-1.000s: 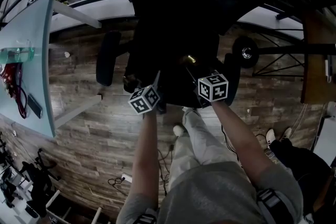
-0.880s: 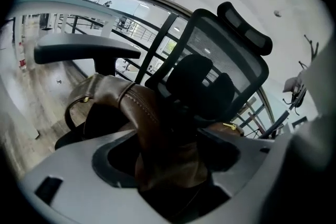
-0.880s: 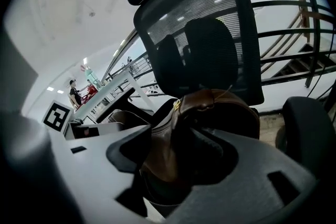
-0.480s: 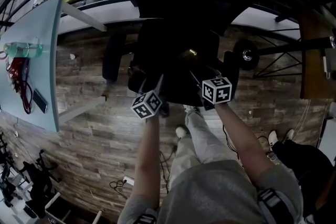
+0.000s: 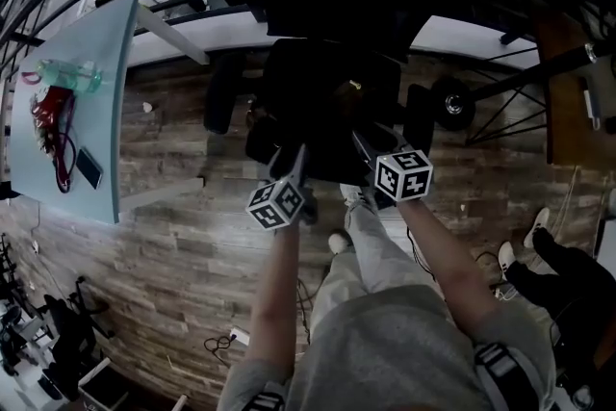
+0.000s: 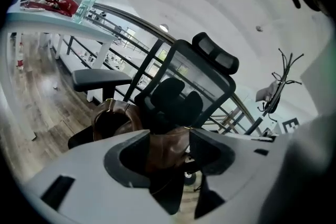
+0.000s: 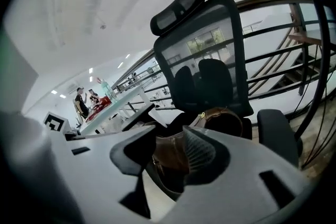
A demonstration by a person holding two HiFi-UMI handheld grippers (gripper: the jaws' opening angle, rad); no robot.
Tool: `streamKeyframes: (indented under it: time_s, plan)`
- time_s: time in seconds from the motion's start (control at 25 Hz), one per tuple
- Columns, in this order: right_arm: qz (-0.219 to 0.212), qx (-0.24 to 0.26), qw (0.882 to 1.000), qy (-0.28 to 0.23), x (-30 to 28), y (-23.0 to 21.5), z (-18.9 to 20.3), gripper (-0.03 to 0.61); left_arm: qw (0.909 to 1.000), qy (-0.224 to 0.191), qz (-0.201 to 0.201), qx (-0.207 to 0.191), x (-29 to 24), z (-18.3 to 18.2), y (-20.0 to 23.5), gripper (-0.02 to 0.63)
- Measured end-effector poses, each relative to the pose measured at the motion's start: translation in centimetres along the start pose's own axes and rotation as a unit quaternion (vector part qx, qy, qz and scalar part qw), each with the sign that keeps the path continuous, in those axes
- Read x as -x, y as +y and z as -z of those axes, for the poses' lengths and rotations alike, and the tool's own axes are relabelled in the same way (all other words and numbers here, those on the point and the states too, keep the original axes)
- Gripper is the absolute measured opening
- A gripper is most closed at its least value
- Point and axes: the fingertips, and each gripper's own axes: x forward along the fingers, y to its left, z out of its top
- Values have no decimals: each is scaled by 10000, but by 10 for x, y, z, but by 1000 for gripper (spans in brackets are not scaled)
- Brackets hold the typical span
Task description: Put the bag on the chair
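Carrying step, by the look of it: holding the bag [image 6: 169,152] from both sides over the chair [image 7: 210,44], not yet set down for certain. Pinched on one side by the left gripper [image 6: 169,136] and on the other by the right gripper [image 7: 169,136], both sets of jaws having just closed in, with leather plainly between the pads in each gripper view. Held near the front edge of the seat [image 5: 289,72], between the armrests [image 6: 100,77] and ahead of the mesh back. Too dark in the head view to tell whether resting on the cushion or hanging just above it.

Calls next for moving further in from the front edge, lowering level until settled on the seat, then spreading both grippers together and backing out without snagging the leather.

Looks soft and slouchy: tan-brown leather, creased where pinched, with a rounded loop [image 7: 222,110] standing up ahead of the jaws and a small brass fitting [image 7: 202,114] beside it. Likely to sag or tip once released, so best placed well back.
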Motion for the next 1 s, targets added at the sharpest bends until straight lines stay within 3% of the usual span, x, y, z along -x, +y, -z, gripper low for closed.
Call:
streamKeyframes:
  time_s: [0.4, 1.0]
  plan:
    - [-152, 383, 9979, -499, 83, 75, -10, 34, 9988, -402, 109, -240, 95, -7, -43, 51]
    - [-457, 867, 9919, -805, 196, 154, 7, 9, 9986, -443, 202, -192, 210, -1, -85, 17]
